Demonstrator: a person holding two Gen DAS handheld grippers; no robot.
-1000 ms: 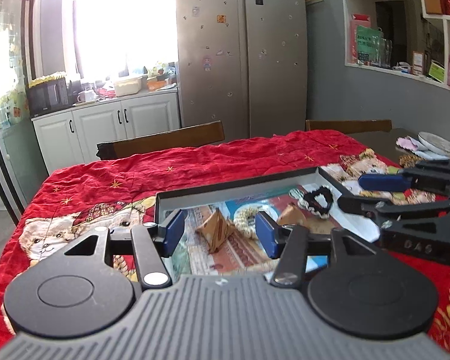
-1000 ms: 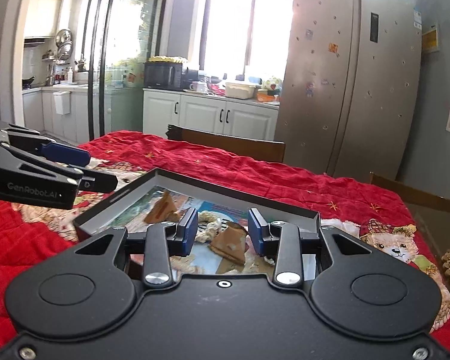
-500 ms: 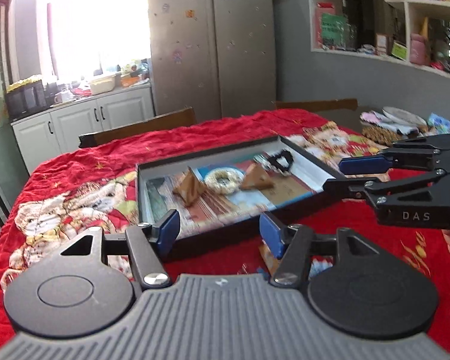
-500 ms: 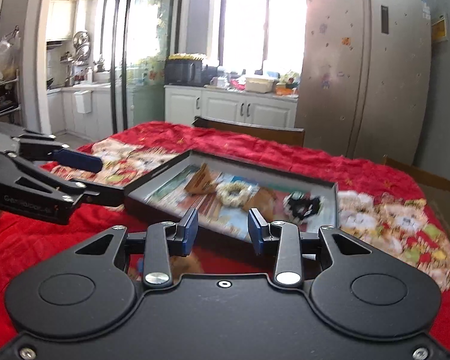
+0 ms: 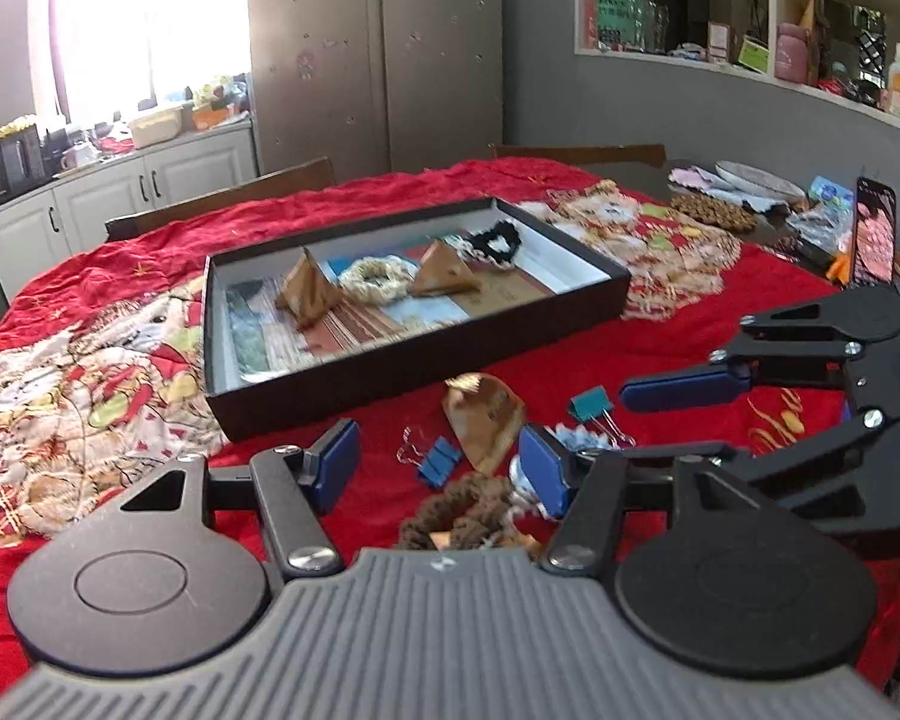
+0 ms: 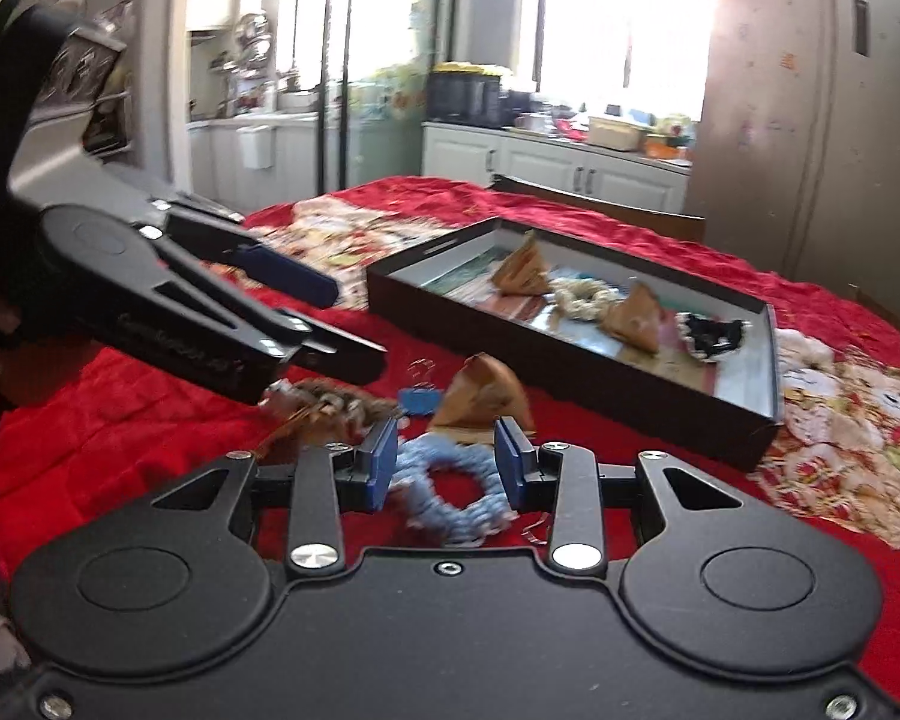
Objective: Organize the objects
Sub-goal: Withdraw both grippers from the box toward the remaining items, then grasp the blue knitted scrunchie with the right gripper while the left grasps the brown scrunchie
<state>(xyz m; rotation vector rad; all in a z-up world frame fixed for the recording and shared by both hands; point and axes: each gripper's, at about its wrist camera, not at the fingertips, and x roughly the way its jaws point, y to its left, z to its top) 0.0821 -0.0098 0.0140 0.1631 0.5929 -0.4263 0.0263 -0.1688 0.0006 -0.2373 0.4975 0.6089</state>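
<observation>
Red cloth [image 5: 354, 210], tray [image 5: 426, 354] now farther off; left tongs [image 5: 438, 465] wider, right tongs [image 6: 447, 462] narrow, both empty.

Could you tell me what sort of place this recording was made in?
Most likely a home kitchen-diner: a tall fridge, white counter cabinets with a microwave, and a table under a red cloth.
</observation>
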